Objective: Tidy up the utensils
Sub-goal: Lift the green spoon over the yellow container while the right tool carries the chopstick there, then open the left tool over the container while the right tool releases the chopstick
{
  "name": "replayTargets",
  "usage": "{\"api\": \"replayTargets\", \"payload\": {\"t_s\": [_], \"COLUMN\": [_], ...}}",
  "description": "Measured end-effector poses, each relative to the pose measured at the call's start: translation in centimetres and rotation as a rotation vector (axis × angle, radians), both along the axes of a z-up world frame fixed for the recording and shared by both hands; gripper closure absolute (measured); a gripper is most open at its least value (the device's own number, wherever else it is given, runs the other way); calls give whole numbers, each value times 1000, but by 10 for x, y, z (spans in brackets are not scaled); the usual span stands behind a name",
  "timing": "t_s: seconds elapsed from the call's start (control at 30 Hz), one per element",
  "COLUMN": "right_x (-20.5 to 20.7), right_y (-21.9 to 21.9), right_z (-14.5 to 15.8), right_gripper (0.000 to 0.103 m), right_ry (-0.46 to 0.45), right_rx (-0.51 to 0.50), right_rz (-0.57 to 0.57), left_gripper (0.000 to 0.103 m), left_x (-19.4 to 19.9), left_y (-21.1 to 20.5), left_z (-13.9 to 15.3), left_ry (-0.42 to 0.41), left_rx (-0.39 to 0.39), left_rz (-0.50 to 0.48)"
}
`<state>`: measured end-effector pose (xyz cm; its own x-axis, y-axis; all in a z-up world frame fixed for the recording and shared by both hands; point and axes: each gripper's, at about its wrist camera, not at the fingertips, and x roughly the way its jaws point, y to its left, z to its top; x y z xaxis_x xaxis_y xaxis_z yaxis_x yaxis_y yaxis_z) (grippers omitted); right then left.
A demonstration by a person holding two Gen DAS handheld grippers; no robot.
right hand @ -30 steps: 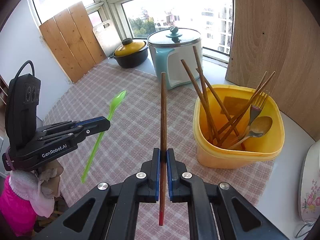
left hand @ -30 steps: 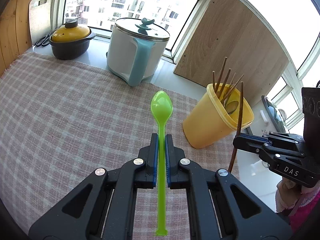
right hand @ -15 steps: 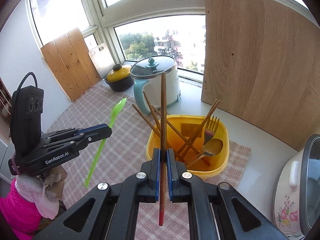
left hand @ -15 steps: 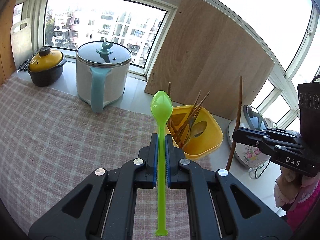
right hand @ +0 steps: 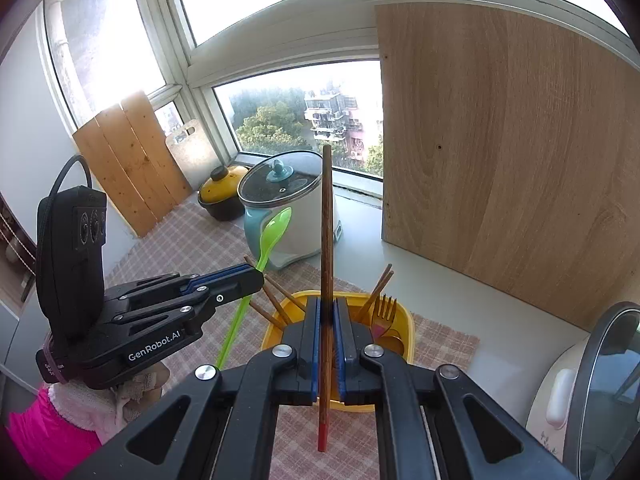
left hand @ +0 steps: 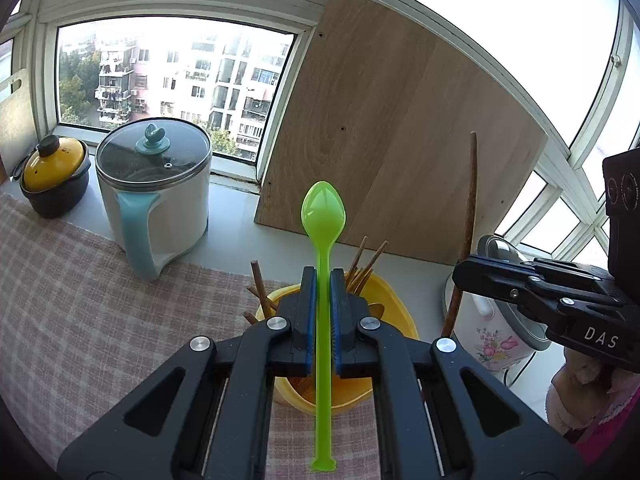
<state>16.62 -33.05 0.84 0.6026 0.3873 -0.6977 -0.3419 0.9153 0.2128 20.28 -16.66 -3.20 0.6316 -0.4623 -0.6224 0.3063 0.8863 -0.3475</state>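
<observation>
The left black plastic two-finger gripper (left hand: 323, 276) fills the lower centre of its own view: angular linkage arms with triangular cut-outs, round silver screws (left hand: 279, 323) at the joints, blue pads lining the fingers. In the right wrist view, at lower left, its side bears white "GenRobot.AI" lettering, with a black camera housing (right hand: 71, 268) and a looping black cable (right hand: 66, 170). Below it shows a pink sleeve (right hand: 48, 436), perhaps over a pale glove. The right black gripper (right hand: 327, 308) looks alike; white "DAS" lettering marks it.
</observation>
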Motion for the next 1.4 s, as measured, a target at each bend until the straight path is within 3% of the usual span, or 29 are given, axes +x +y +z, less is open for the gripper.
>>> {"api": "replayTargets", "payload": {"t_s": [0.47, 0.6, 1.0, 1.1, 1.17, 1.4], "right_x": [43, 54, 70, 69, 65, 48], "right_y": [-14, -10, -7, -10, -13, -18], "right_z": [3, -7, -46, -48, -49, -54], "right_gripper": [99, 100, 99, 95, 84, 82], "right_ry": [-21, -9, 57, 59, 52, 55], "right_rx": [22, 11, -8, -9, -9, -15], "right_rz": [-49, -50, -32, -33, -38, -50], "left_gripper": [99, 99, 98, 98, 98, 98], "left_x": [29, 31, 36, 35, 31, 12], "left_y": [-29, -27, -32, -31, -30, -22], "left_z": [-13, -18, -33, -33, -31, -20], "left_ry": [-54, -90, -49, -35, -38, -48], "left_rx": [31, 35, 61, 66, 72, 76], "left_rz": [34, 70, 57, 52, 55, 60]}}
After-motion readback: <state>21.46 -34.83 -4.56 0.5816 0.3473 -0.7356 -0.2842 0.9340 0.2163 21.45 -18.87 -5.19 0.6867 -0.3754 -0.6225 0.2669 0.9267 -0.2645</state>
